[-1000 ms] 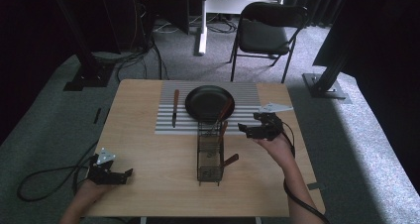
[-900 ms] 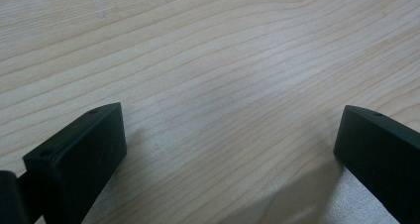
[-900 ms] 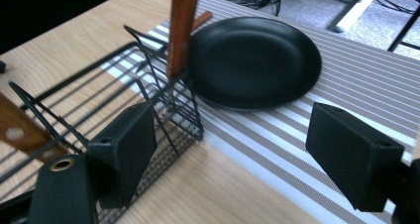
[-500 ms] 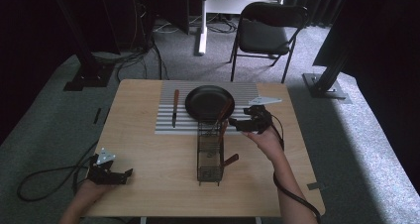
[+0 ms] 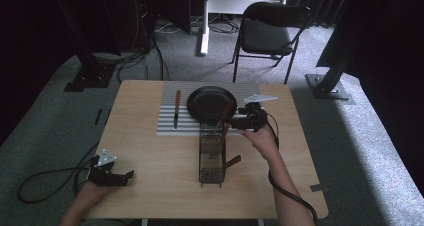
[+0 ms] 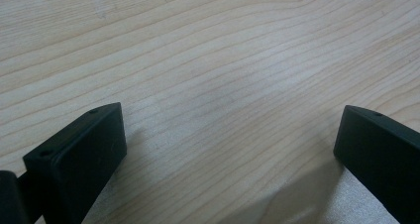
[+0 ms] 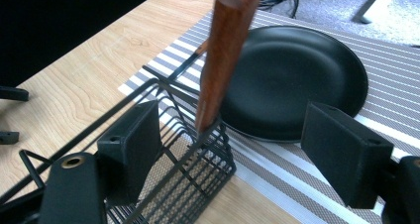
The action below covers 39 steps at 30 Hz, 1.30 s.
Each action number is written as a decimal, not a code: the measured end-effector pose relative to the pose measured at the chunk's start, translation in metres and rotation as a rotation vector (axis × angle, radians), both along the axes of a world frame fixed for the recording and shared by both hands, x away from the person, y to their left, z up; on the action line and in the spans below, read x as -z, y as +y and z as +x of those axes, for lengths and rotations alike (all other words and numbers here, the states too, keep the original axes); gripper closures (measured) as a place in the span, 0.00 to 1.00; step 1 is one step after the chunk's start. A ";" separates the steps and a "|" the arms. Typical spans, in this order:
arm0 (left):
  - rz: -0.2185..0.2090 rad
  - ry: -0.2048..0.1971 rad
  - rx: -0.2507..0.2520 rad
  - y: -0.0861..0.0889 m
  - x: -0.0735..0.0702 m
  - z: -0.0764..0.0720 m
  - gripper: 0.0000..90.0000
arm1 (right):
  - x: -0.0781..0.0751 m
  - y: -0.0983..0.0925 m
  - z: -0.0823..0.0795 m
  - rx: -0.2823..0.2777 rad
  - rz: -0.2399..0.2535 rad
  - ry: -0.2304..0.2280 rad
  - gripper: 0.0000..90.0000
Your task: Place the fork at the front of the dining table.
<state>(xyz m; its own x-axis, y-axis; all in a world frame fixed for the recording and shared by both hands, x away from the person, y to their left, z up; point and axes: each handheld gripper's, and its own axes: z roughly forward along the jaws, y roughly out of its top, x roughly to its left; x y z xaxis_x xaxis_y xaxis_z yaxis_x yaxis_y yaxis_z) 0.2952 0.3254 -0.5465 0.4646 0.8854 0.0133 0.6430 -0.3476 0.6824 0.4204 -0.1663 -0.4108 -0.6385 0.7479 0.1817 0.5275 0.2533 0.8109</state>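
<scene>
Nearest the person, the left gripper [image 5: 111, 175] rested on the pale wooden worktop [image 5: 150, 156] by its near-left corner, jaws spread wide with bare wood between them. Farther in, a black wire-mesh caddy [image 5: 212, 153] lay along the middle of the worktop, one wooden-handled utensil [image 5: 229, 163] poking out of its near end. At its far end the right gripper [image 5: 235, 122] hovered with its jaws parted and nothing between them, either side of a second reddish-brown wooden handle [image 7: 225, 50] that leaned up out of the caddy's corner. That handle looked rigid, light and smooth, so it would probably take a firm pinch at mid-length and a pull along its own axis, lest it snag on the wires. Just beyond sat a round black plate [image 5: 210, 102] on a grey-and-white striped mat [image 5: 167, 123], with a brown-handled knife [image 5: 177, 108] to its left.
</scene>
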 end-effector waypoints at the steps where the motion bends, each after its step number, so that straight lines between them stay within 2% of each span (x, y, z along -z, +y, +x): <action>1: 0.000 0.000 0.000 0.000 0.000 0.000 0.00 | 0.000 0.001 0.000 -0.003 0.002 0.000 0.26; 7: 0.000 0.000 0.000 0.000 0.000 0.000 0.00 | 0.001 0.007 0.005 0.007 0.014 0.017 0.34; 11: 0.000 0.000 0.000 0.000 0.000 0.000 0.00 | 0.004 0.009 0.009 0.047 0.030 0.051 0.48; 12: 0.000 0.000 0.000 0.000 0.000 0.000 0.00 | 0.006 0.009 0.010 0.044 0.044 0.066 0.53; 18: 0.000 0.000 0.000 0.000 0.000 0.000 0.00 | 0.008 0.012 0.012 0.034 0.059 0.089 0.67; 24: 0.000 0.000 0.000 0.000 0.000 0.000 0.00 | 0.010 0.017 0.012 0.004 0.039 0.085 0.82; 27: 0.000 0.000 0.000 0.000 0.000 0.000 0.00 | 0.010 0.018 0.011 0.001 0.033 0.084 0.84; 33: 0.000 0.000 0.000 0.000 0.000 0.000 0.00 | 0.010 0.017 0.010 -0.022 0.064 0.092 0.89; 36: 0.000 0.000 0.000 0.000 0.000 0.000 0.00 | 0.008 0.018 0.008 -0.028 0.059 0.075 0.89; 39: 0.000 0.000 0.000 0.000 0.000 0.000 0.00 | 0.006 0.018 0.007 -0.040 0.088 0.075 0.89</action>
